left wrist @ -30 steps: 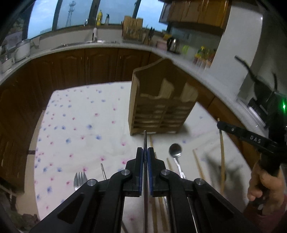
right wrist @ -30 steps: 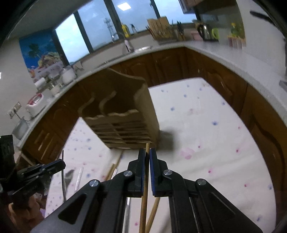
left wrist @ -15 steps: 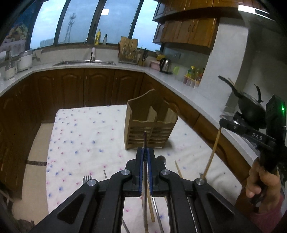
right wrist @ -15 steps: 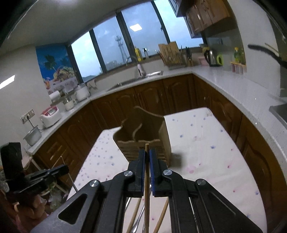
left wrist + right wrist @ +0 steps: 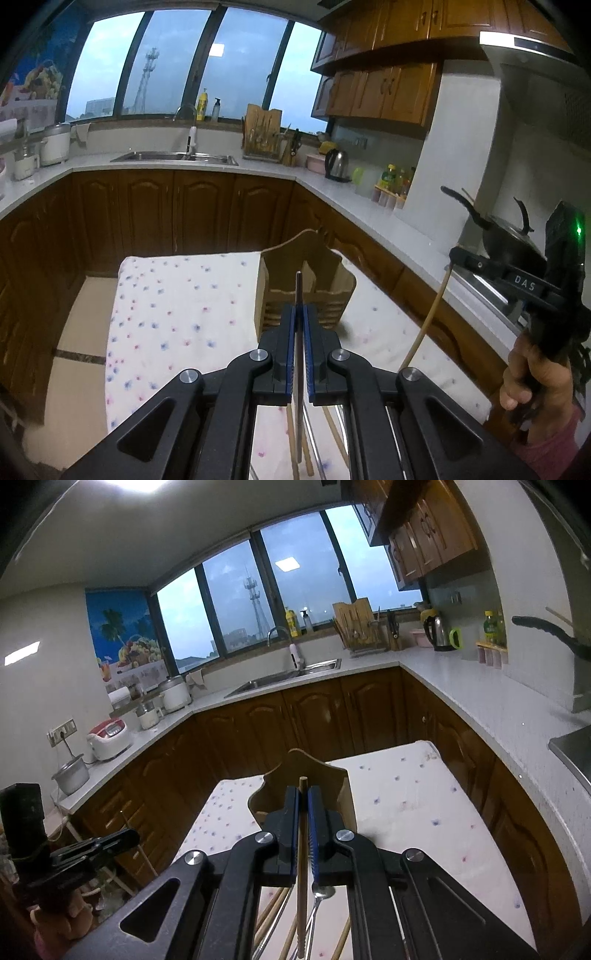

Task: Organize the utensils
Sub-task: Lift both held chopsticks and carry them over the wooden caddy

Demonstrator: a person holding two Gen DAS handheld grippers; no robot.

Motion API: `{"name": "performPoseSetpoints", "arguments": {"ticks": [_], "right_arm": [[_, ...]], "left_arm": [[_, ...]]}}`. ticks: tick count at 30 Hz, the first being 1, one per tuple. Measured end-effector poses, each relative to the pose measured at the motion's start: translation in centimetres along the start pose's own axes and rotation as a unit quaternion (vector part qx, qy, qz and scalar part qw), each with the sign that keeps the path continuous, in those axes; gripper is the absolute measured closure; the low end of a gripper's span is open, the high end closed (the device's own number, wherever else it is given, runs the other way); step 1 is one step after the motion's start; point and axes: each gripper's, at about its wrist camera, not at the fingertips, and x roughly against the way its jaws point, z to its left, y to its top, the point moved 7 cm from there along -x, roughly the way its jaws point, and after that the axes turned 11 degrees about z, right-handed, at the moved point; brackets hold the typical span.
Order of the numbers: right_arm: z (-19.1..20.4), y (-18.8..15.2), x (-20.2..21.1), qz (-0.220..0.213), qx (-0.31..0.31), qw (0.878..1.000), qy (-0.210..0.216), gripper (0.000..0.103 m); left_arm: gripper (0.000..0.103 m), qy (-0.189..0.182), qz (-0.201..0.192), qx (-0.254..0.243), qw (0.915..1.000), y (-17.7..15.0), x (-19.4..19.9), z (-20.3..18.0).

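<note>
Wooden chopstick (image 5: 302,849) stays clamped in the right gripper (image 5: 303,808), metal utensil (image 5: 298,332) in the left gripper (image 5: 299,332). Both have risen higher above the wooden holder (image 5: 306,291).

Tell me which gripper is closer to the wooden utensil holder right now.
Hard to call; left looks marginally closer. The left gripper holds a metal utensil just before the holder; the right gripper holds a chopstick similarly.
</note>
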Motion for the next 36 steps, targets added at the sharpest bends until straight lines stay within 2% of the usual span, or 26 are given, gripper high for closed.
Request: {"name": "performPoseSetpoints", "arguments": {"ticks": [13,20,24,31,36], "right_arm": [[-0.5,1.6,-0.3,-0.021,-0.008,1.0,0.001,0.098],[-1.5,5.1,-0.5,-0.057,-0.019,0.998,-0.003,0.098],[-2.1,8.3,-1.2,-0.079,-0.026,0.996,-0.009,0.098],[-3.1,12.8,-3.4,-0.113,-0.043,0.992,-0.018,0.098],[-3.9,13.1,-6.5,-0.112,-0.052,0.992,-0.032,0.098]], "left_arm": [[0.1,0.0,-0.025,0.004,0.9997,1.8,-1.0,0.8],[0.1,0.001,-0.061,0.004,0.9982,4.8,-2.0,1.4],[0.1,0.007,-0.092,0.0,0.9958,7.4,-2.9,1.8],[0.1,0.025,-0.143,0.01,0.9894,10.7,-7.0,2.6],[0.1,0.036,-0.15,0.037,0.9874,10.7,-13.1,3.4]]}}
